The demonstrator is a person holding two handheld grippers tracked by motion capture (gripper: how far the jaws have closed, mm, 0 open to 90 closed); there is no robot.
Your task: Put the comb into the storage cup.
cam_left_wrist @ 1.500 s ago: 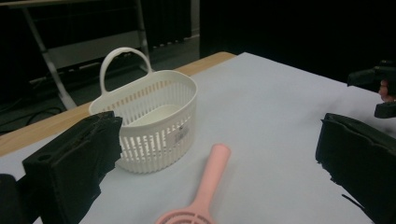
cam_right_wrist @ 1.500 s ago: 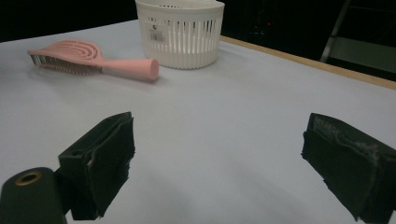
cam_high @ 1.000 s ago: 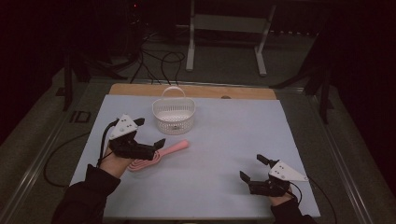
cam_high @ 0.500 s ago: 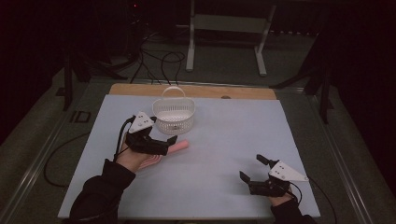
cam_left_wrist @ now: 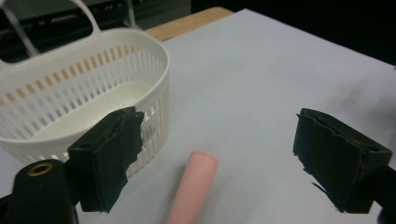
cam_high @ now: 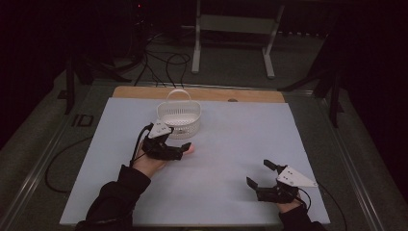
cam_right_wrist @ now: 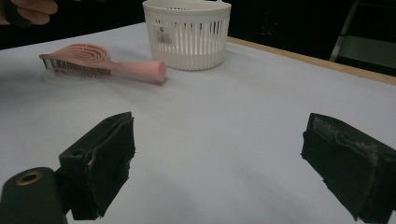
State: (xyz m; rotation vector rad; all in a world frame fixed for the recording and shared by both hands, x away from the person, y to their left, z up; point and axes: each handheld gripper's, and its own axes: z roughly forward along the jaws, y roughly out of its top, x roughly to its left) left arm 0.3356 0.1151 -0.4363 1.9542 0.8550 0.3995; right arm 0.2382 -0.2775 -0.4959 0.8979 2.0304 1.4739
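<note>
Now pink hairbrush (cam_right_wrist: pixel 100 65) flat, round-ended handle between closing, untouching left gripper (cam_left_wrist: pixel 224 154) jaws; right gripper (cam_right_wrist: pixel 224 163) agape.

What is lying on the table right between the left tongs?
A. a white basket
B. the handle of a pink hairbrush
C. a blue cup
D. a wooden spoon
B: in the left gripper view the handle of the pink hairbrush lies between the open left tongs, untouched by the pads, and the white basket stands off to the side.
</note>
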